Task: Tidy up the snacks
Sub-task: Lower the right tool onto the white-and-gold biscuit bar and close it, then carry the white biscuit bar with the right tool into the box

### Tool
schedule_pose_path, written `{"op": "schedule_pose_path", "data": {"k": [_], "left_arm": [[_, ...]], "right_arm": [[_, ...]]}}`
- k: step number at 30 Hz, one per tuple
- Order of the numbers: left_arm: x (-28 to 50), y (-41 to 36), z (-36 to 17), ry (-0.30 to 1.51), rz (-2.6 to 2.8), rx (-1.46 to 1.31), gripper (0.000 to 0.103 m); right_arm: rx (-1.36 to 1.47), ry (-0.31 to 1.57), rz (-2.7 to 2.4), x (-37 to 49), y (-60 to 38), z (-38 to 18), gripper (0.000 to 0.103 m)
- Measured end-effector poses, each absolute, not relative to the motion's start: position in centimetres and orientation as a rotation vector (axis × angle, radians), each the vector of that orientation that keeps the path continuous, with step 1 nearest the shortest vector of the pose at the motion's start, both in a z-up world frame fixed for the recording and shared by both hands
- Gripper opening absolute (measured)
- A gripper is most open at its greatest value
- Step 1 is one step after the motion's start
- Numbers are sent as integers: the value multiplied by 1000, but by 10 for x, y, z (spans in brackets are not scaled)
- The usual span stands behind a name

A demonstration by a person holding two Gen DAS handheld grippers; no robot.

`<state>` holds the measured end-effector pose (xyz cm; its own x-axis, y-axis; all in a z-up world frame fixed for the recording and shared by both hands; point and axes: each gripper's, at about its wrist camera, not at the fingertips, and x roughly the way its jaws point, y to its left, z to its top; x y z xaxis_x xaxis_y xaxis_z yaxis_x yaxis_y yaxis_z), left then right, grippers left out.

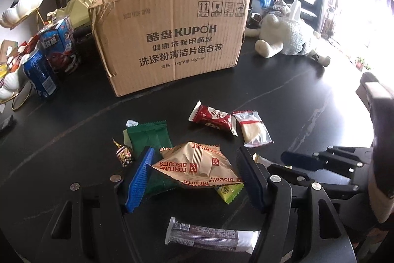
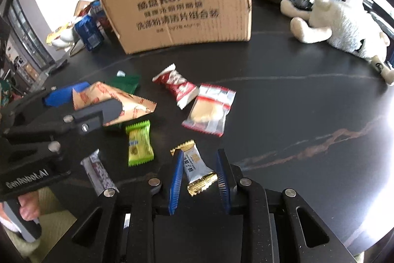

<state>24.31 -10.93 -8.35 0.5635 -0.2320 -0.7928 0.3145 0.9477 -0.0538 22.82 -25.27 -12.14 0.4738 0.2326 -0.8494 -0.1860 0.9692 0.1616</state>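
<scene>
Several wrapped snacks lie on the black table (image 1: 283, 90) in front of a cardboard box (image 1: 170, 38). My left gripper (image 1: 197, 159) is shut on a tan Fortune Biscuits packet (image 1: 199, 164), which touches both pads; it also shows in the right wrist view (image 2: 128, 102). A green packet (image 1: 150, 134) lies under it. My right gripper (image 2: 199, 164) is open around a white and gold candy (image 2: 197, 169), its pads close on either side. A red packet (image 2: 176, 84), a clear wafer packet (image 2: 209, 110) and a lime candy (image 2: 138, 142) lie apart.
A white plush toy (image 2: 344, 24) lies at the right. Blue snack boxes (image 1: 49, 58) stand left of the cardboard box. A grey bar (image 1: 209, 237) lies near the front edge. A striped foil candy (image 1: 124, 153) sits left of my left gripper.
</scene>
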Motion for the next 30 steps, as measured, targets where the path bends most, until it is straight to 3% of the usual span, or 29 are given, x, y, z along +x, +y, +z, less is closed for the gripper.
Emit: {"op": "schedule_pose_path", "data": {"k": [5,6,8,15,17,18,19,20,30], "left_arm": [[241,-107,-81,911,-319,91,67],[240,-106,-80,905,-318,94,67],[238,-107,-79,894,-318,103,67],[237,-102,-79,894,-318,85,67],[236,-101,-79,894,-318,84,67],[235,-101,-79,894,-318,84,67],[235,-101,-79,895,-317,83,67],[235,-100,-79,894,-317,82,67],[230,-91,-60,847,-323,60,67]], "right_arm": [[33,1049,268,226,-248,-123,24],[39,1049,270,226,-248,-123,26],[36,1039,278,224,-247,-122,40],[-48,1047,276,225,-235,-126,40],[-56,1052,270,226,-235,-128,37],[-69,1047,262,227,-235,-128,33],[-78,1048,257,227,-234,-128,23],[-77,1048,258,227,-234,-128,20],[-35,941,254,224,-233,-86,20]]}}
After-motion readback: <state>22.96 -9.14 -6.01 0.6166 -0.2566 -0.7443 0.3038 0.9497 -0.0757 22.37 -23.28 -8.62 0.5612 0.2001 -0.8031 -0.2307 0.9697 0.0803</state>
